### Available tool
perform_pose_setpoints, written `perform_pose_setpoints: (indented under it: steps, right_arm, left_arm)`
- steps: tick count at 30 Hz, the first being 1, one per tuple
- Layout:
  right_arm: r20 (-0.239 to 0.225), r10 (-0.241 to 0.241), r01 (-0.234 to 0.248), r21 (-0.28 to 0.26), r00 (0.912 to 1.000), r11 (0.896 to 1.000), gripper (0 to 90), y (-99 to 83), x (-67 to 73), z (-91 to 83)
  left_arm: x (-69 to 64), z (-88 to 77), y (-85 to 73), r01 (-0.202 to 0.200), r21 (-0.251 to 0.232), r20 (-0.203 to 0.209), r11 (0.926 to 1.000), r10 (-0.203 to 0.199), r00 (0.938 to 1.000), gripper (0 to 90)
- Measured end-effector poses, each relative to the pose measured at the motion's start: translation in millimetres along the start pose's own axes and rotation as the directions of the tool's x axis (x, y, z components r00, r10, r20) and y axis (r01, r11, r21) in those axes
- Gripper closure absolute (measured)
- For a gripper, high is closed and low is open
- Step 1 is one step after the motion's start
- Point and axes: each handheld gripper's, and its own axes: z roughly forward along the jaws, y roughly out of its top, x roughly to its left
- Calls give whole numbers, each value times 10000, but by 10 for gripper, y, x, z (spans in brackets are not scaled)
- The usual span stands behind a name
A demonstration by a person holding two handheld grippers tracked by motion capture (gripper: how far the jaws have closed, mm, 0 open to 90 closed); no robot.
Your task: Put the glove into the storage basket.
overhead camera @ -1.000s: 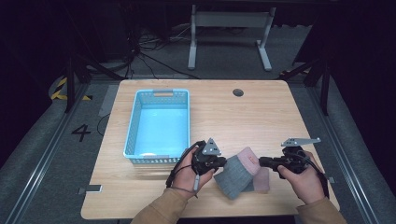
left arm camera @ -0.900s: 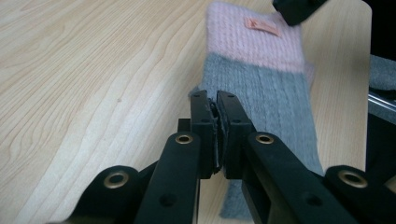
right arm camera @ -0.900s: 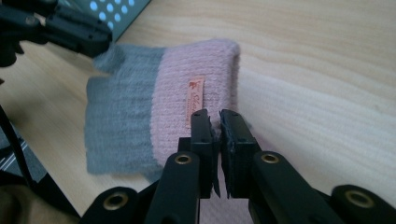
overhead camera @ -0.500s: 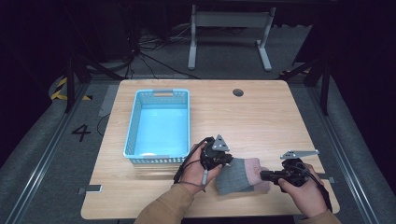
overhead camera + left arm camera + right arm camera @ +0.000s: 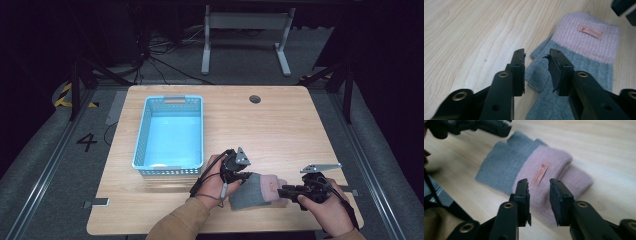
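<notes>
Glove (image 5: 252, 192) between both tools' open tips

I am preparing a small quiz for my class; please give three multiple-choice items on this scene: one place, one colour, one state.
1. Where does the grey-and-pink knitted glove lie?
A in the light-blue plastic basket
B on the wooden table
C on the floor

2. What colour is the glove's cuff?
A pink
B green
C black

3. How stands the left claw?
A shut on the glove
B shut on the basket
C open over the glove

Answers: 1 B, wood shows around it; 2 A, the labelled cuff is pink; 3 C, a gap shows between the pads, which have just been opening.
</notes>
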Motion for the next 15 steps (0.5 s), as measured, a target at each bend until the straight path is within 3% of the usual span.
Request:
perform_pose_setpoints:
  steps: [3,6,8,11,15]
  right_arm:
    - [288,-530,542,-432,9982,9976,630,46,-13,-16]
    - [651,-962,996,-525,9932,9936,612,93,-26,34]
    - [975,-1179,1220,-376,9882,9918,605,119,-32,99]
    - [968,-1106,1112,-9,9891,9938,582,143,-50,205]
    - [1046,-1312,1257,577,9858,9904,577,154,-69,316]
  left_arm:
    - [-11,-105,-35,88,-24,-77,10000,-88,9999,657]
    - [-16,-255,-116,450,20,-162,9990,-450,9989,640]
    - [-24,-323,-169,746,63,-152,9972,-745,9971,637]
    - [-54,-387,-266,927,258,-33,9954,-927,9957,640]
    - [-86,-351,-382,1090,641,220,9920,-1106,9936,642]
